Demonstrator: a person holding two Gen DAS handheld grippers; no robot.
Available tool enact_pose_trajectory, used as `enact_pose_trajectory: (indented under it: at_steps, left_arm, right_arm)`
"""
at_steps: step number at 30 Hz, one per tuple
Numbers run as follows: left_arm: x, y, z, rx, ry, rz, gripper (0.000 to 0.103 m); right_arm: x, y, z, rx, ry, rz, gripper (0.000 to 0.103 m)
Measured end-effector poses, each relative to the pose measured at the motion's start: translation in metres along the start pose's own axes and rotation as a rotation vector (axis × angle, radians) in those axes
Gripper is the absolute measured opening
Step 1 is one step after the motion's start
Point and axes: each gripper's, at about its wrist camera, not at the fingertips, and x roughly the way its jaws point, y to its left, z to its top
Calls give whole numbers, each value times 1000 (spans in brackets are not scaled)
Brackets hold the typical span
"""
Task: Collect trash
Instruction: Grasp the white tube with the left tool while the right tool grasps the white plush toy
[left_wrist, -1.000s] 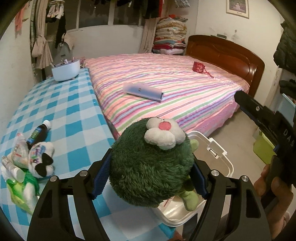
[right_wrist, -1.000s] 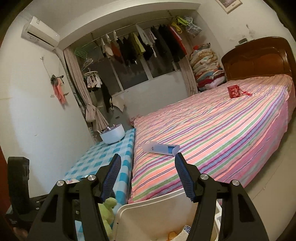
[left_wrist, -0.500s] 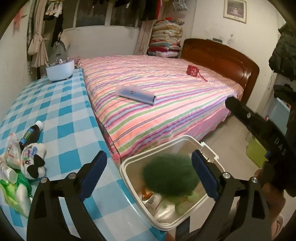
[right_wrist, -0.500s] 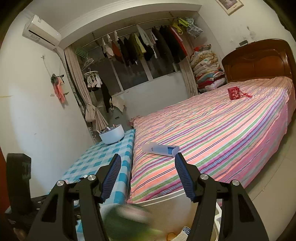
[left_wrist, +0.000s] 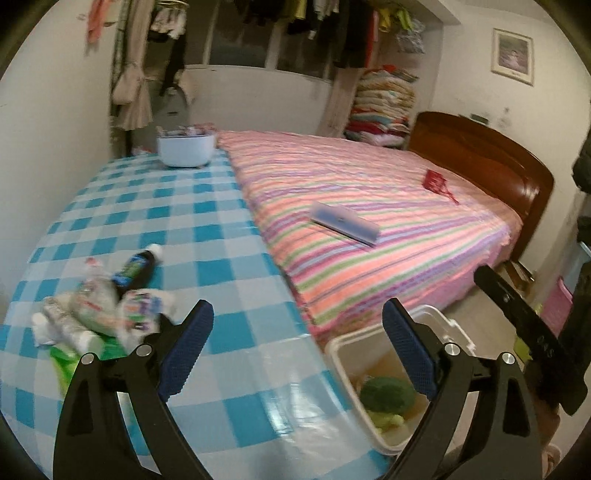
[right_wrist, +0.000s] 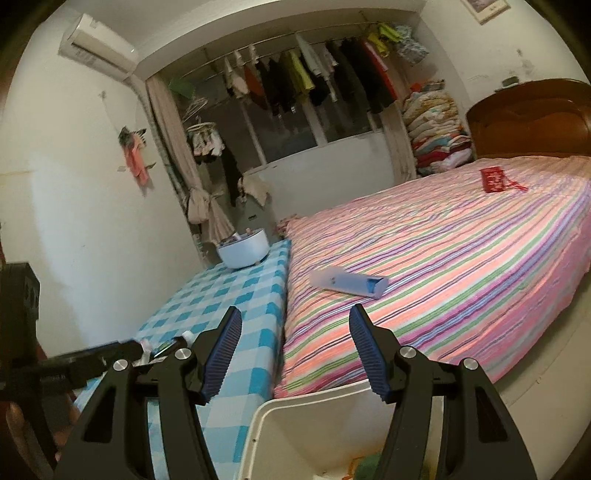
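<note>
The green plush toy (left_wrist: 386, 393) lies inside the white bin (left_wrist: 341, 345) at the table's (left_wrist: 221, 206) edge. Both hand-held grippers, left (left_wrist: 297, 343) and right (right_wrist: 295, 350), are spread and empty. Next, likely the trash pile (left_wrist: 99, 310) left of the bin.

wrist views, both facing bed (left_wrist: 369, 206), bin (right_wrist: 314, 424)

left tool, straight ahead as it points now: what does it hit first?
Probably the checkered tablecloth, near its border with the striped bed. The left tool is open and empty, with nothing standing between its fingers. Depth is unclear through the fisheye.
</note>
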Motion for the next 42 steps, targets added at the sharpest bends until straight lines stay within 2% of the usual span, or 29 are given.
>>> enact_pose_trajectory:
  at_steps: [6, 18, 22, 26, 32, 34, 37, 39, 40, 42]
  left_arm:
    - [-15, 50, 5, -100, -25, 86, 91]
    - [-24, 174, -3, -513, -20, 283, 90]
    - [-12, 198, -6, -585, 8, 321, 90]
    - [3, 219, -13, -675, 50, 305, 89]
    - [30, 238, -21, -756, 123, 287, 68]
    - [38, 244, -24, -769, 141, 293, 68]
    - [43, 250, -27, -788, 163, 290, 51]
    - [45, 255, -29, -801, 170, 284, 32]
    - [45, 258, -31, -809, 172, 279, 28]
    - [44, 263, -34, -827, 173, 256, 29]
  right_arm:
    - [17, 23, -6, -33, 41, 51, 59]
    - [48, 66, -25, -86, 103, 135, 63]
    - [55, 72, -28, -94, 119, 148, 63]
    - [61, 73, -33, -91, 131, 152, 63]
    - [66, 71, -35, -75, 149, 163, 63]
    - [67, 73, -36, -69, 153, 167, 63]
    - [71, 76, -37, -64, 162, 177, 63]
    - [74, 80, -39, -63, 168, 186, 63]
    - [76, 83, -39, -65, 170, 188, 63]
    - [79, 87, -42, -69, 179, 195, 63]
